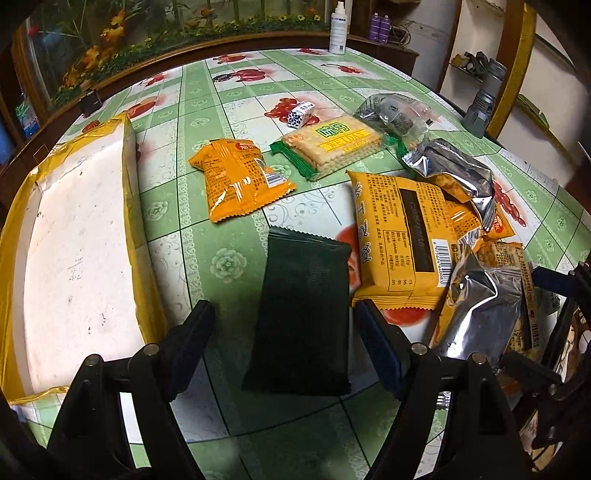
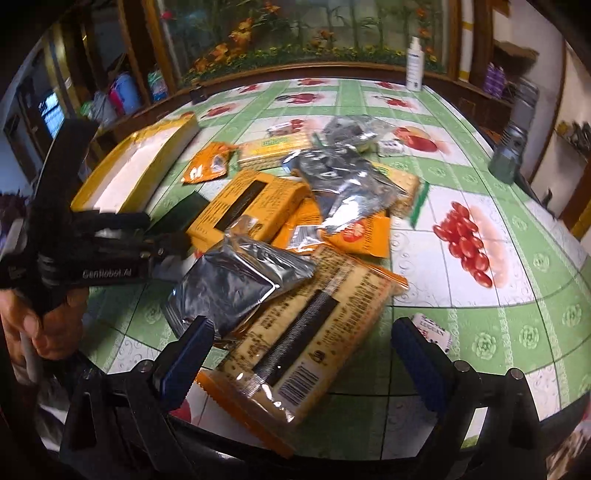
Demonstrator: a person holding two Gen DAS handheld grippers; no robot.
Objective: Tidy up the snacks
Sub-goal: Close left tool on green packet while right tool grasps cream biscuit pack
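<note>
A dark green packet (image 1: 303, 314) lies flat on the tablecloth. My left gripper (image 1: 284, 308) is open, with one finger on each side of the packet and neither touching it. To its right sit a yellow-orange packet (image 1: 395, 236) and a silver packet (image 1: 480, 306). An orange packet (image 1: 236, 181) and a Weidan cracker pack (image 1: 332, 144) lie farther back. My right gripper (image 2: 303, 325) is open above a long cracker packet with orange ends (image 2: 306, 332), beside a silver packet (image 2: 236, 284) in the heap of snacks. A white box with yellow tape (image 1: 74, 240) (image 2: 140, 170) stands at the left.
A white spray bottle (image 1: 338, 27) (image 2: 414, 64) stands at the table's far edge and a grey metal object (image 1: 484, 99) (image 2: 511, 147) at the right edge. Small wrapped candies (image 1: 301, 113) (image 2: 432, 332) lie loose. A hand (image 2: 48, 325) holds the other tool at the left.
</note>
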